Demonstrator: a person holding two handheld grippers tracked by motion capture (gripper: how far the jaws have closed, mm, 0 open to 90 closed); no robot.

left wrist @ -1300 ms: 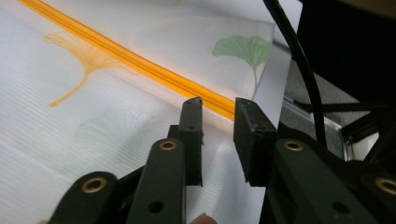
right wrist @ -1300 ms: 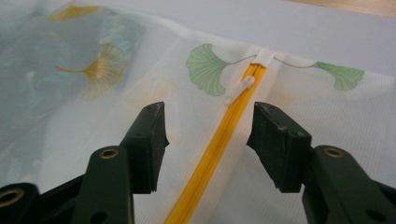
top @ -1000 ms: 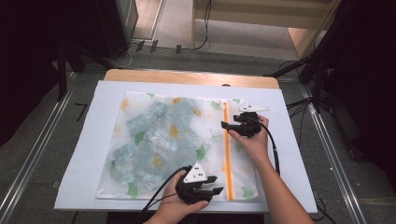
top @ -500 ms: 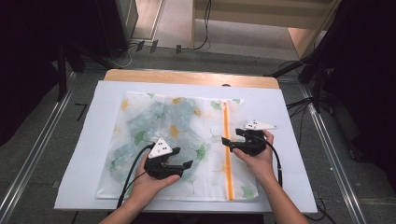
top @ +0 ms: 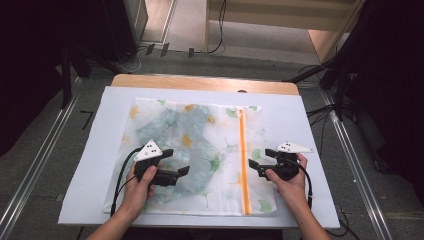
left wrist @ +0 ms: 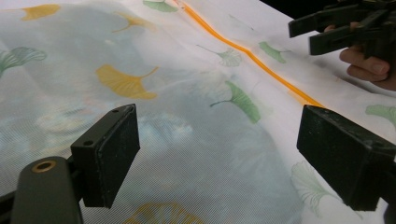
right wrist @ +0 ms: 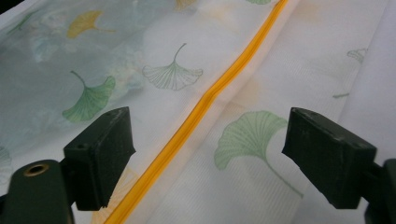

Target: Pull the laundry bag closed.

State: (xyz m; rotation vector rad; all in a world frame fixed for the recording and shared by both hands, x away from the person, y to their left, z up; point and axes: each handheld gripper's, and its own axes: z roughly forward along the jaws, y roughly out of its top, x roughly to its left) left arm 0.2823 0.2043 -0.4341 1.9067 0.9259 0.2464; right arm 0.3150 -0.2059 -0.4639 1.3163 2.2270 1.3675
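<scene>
Both grippers (top: 182, 172) (top: 253, 166) agape over mesh bag (top: 200, 145), orange zipper (top: 243, 160) between

Left gripper (top: 184, 171): a hand (top: 141, 186) is gripping it low at the left, fingers (left wrist: 109, 154) standing wide apart and pointing right. Right gripper (top: 252, 166): the other hand (top: 286, 181) is holding it at the right, fingers (right wrist: 100, 151) spread open and pointing left. Both forearms are entering from the bottom edge.

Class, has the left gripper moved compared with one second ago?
Yes. The left gripper has moved left, away from the orange zipper, and a little farther up the mesh bag.
</scene>
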